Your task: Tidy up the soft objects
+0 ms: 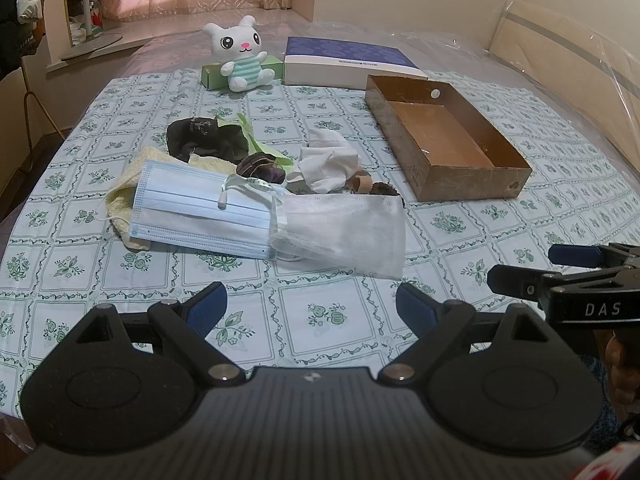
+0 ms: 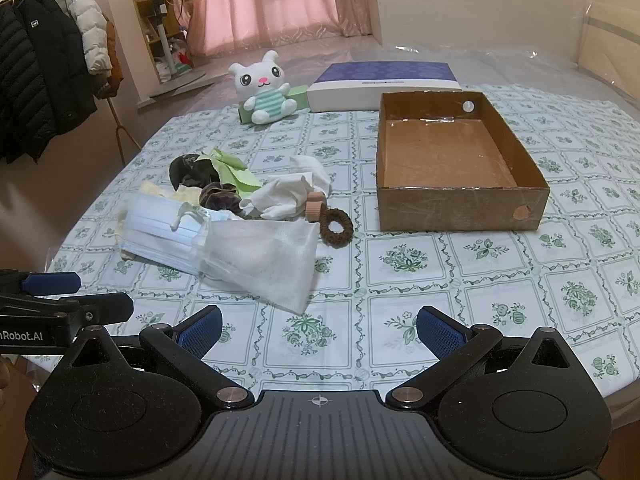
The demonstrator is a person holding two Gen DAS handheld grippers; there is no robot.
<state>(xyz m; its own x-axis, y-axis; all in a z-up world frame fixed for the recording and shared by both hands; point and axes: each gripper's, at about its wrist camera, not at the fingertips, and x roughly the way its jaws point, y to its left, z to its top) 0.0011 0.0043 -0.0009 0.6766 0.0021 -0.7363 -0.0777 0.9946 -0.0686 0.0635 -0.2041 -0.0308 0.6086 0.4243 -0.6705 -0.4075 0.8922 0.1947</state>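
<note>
**Soft Items Piled Beside Open Box as Both Tongs Hover Spread**

The left tongs and right tongs hang side by side above a green-patterned tablecloth on a bed wrapped in clear plastic, each pair released with its blue pads wide apart and nothing between them. Straight ahead of the left tongs lies a heap of soft things: a blue face mask overlapping a white mesh pouch, with a pale yellow cloth beneath the mask. Beyond these sit a dark fabric pouch, a light green cloth, a purple scrunchie and a crumpled white cloth. A brown hair tie rests at the heap's near-right edge, just beside the mesh pouch. Ahead of the right tongs and clear of the heap stands an open cardboard box, nothing inside it. Farther off, a white plush bunny leans on a green carton, next to a blue-and-white box. Jackets hang at far left.
</note>
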